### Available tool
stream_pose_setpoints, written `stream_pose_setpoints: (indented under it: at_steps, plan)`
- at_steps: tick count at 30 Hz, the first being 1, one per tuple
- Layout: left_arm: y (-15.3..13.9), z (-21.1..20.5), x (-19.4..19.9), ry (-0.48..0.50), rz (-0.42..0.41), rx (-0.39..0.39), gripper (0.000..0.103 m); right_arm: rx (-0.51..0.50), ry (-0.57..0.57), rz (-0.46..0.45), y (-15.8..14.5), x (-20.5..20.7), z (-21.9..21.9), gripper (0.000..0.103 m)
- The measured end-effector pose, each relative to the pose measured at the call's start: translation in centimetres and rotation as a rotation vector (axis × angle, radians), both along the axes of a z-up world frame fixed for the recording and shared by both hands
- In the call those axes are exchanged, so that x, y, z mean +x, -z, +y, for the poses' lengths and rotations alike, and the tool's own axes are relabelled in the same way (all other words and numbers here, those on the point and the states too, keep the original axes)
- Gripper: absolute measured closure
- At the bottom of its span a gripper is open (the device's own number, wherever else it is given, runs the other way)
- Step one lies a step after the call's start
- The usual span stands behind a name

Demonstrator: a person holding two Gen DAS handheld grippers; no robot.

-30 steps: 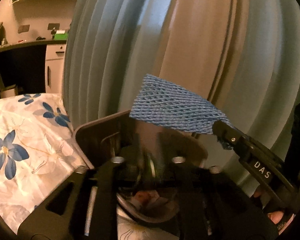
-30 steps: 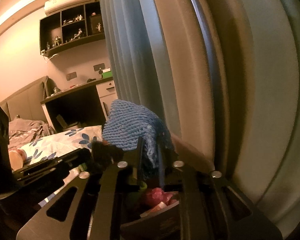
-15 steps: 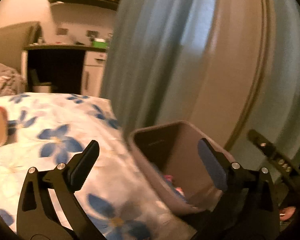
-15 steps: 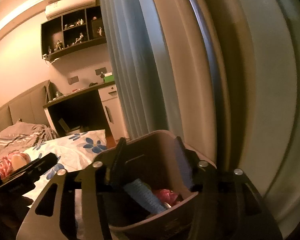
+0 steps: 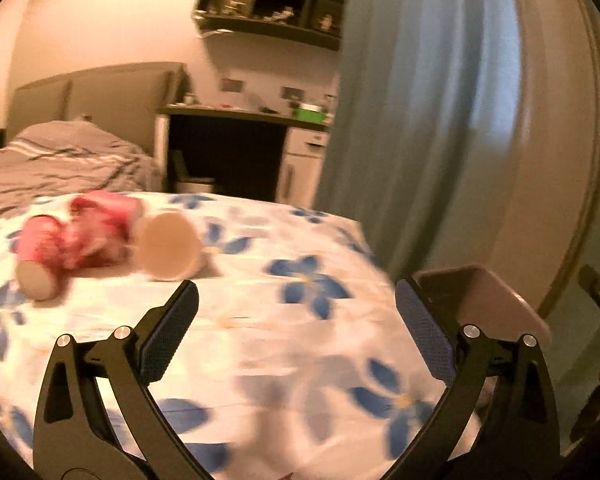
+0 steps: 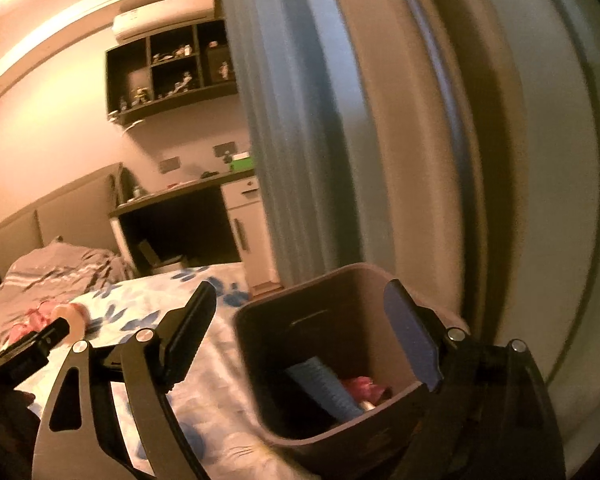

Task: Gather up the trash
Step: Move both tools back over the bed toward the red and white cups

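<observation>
the right gripper [image 6: 300, 332] hangs over the brown bin [image 6: 260, 392] beside the bed, its jaws having just been opening, nothing between them but the bin's mouth below. inside the bin lies the blue foam net [image 6: 328, 392], released, next to a pink scrap [image 6: 362, 386]. the left gripper [image 5: 296, 304] is spread wide and empty above the flowered sheet [image 5: 300, 360], with the bin's rim [image 5: 484, 292] just behind its right finger. farther up the sheet, blurred, two paper cups [image 5: 168, 246] and pink wrappers [image 5: 92, 232] lie together. grey curtains [image 5: 420, 120] hang behind the bin.
</observation>
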State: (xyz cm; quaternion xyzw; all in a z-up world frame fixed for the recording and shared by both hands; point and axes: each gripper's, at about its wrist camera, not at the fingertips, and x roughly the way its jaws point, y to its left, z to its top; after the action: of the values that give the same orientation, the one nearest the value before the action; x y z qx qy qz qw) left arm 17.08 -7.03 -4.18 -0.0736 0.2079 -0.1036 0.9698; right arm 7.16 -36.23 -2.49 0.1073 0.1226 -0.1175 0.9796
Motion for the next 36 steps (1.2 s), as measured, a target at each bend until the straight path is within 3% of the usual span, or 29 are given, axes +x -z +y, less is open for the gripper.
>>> stream_pose_setpoints:
  at_steps: [9,15,30,36]
  plan:
    - [-0.1,10.6,-1.2,-0.266,0.001,-0.017,0.006,-0.010,-0.184,0.018,0.5,2.2,6.8,0.020]
    - [0.0,15.2,-1.9,-0.368,0.024,-0.017,0.006,-0.025,-0.320,0.041,1.1,5.1,12.4,0.020]
    - [1.0,19.5,0.3,-0.437,0.061,-0.003,0.006,-0.103,-0.490,0.167,2.9,14.6,22.2,0.027]
    - [1.3,20.3,1.9,-0.436,0.076,-0.008,0.006,-0.113,-0.539,0.239,3.1,18.3,24.9,0.038]
